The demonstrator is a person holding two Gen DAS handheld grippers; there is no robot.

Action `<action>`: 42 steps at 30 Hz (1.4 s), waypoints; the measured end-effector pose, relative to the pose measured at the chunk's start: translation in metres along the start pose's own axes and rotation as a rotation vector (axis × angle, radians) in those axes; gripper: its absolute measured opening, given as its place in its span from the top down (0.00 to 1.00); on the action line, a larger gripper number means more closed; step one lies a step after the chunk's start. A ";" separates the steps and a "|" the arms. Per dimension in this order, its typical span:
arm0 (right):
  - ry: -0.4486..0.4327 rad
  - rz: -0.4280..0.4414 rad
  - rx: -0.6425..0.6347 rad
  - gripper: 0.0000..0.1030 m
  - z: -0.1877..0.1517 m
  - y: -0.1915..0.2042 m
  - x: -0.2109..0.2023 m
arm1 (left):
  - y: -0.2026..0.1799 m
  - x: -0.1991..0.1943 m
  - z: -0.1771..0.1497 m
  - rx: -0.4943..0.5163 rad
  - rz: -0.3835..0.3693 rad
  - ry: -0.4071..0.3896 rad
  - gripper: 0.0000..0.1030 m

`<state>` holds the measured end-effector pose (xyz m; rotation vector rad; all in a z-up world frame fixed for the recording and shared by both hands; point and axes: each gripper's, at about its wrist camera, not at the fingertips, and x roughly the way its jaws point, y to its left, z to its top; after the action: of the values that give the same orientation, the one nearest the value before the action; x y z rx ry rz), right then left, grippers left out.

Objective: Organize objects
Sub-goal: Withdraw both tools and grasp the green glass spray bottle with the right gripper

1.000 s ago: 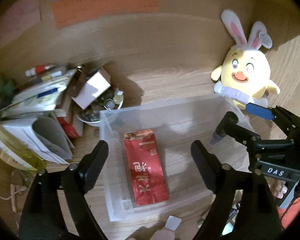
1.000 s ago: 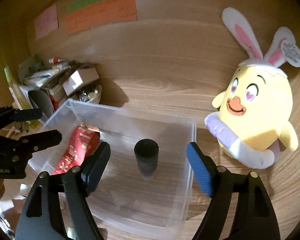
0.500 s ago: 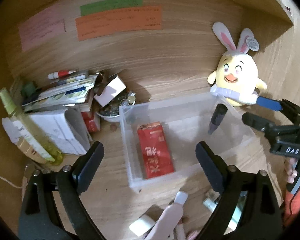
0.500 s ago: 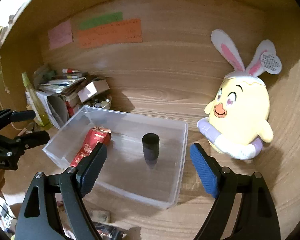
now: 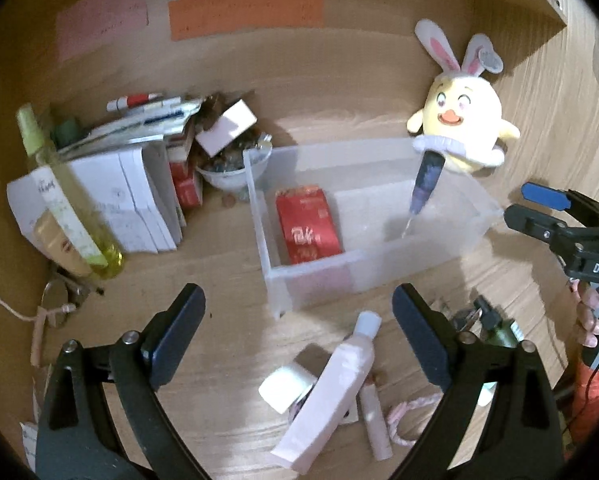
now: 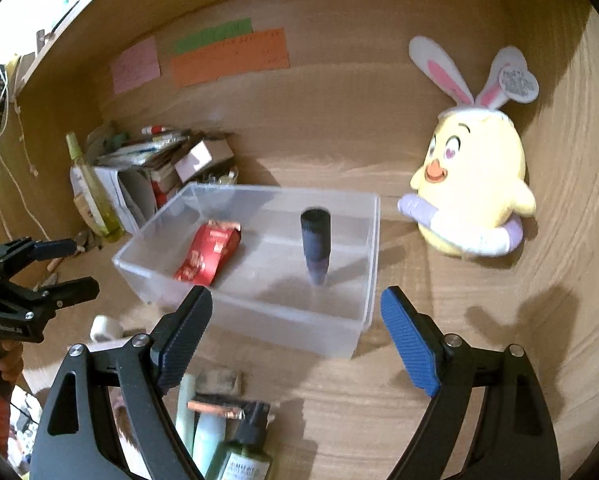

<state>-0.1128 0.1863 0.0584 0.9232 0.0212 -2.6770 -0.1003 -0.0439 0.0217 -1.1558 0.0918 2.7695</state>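
Wooden desk (image 5: 227,320): we're seeing the clear bin (image 6: 373,240) holding a red packet (image 6: 209,254) and dark tube (image 6: 316,246). Left gripper (image 5: 297,334) and right gripper (image 6: 297,334), just in front of it, have been opening; both wide, empty.

This looks like a private desk corner in a home, not a lab or a workshop. The wooden desk (image 6: 439,380) has a wood back panel with coloured paper notes (image 6: 229,60) stuck on it (pink, green and orange, with handwriting too small to read). A yellow plush chick with rabbit ears (image 6: 473,184) sits against the panel. At the left stands a messy pile of papers and small boxes (image 5: 139,168), with a tall yellow-green bottle (image 5: 65,200) leaning on it. Cosmetic tubes (image 5: 331,392) and a small green bottle (image 6: 243,456) lie near a clear plastic box (image 6: 363,264).
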 end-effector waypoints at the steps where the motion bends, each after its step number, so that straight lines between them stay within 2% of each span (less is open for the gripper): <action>1: 0.008 -0.003 -0.004 0.18 -0.005 0.002 0.000 | -0.001 0.001 -0.004 0.003 0.000 0.005 0.07; 10: 0.131 0.045 0.021 0.18 -0.054 0.007 0.014 | -0.006 0.011 -0.032 0.015 -0.022 0.061 0.07; 16: 0.197 0.071 0.062 0.18 -0.078 0.004 0.020 | -0.020 0.021 -0.040 0.046 -0.116 0.118 0.07; 22: 0.213 0.084 0.080 0.19 -0.090 0.004 0.018 | -0.038 0.039 -0.038 0.106 -0.092 0.148 0.07; 24: 0.215 0.078 0.080 0.19 -0.094 0.004 0.016 | -0.040 0.044 -0.037 0.109 -0.092 0.160 0.13; 27: 0.222 0.076 0.071 0.31 -0.097 0.005 0.016 | -0.044 0.050 -0.037 0.126 -0.085 0.176 0.24; 32: 0.230 0.074 0.049 0.46 -0.101 0.007 0.017 | -0.048 0.057 -0.041 0.159 -0.082 0.195 0.31; 35: 0.226 0.072 0.038 0.53 -0.103 0.007 0.016 | -0.047 0.061 -0.044 0.168 -0.080 0.198 0.33; 38: 0.222 0.063 0.034 0.60 -0.103 0.005 0.015 | -0.047 0.064 -0.045 0.179 -0.076 0.201 0.38; 42: 0.220 0.054 0.042 0.63 -0.102 0.000 0.015 | -0.049 0.065 -0.044 0.186 -0.092 0.213 0.45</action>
<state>-0.0627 0.1935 -0.0313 1.2088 -0.0111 -2.5231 -0.1070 0.0063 -0.0559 -1.3625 0.3035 2.4889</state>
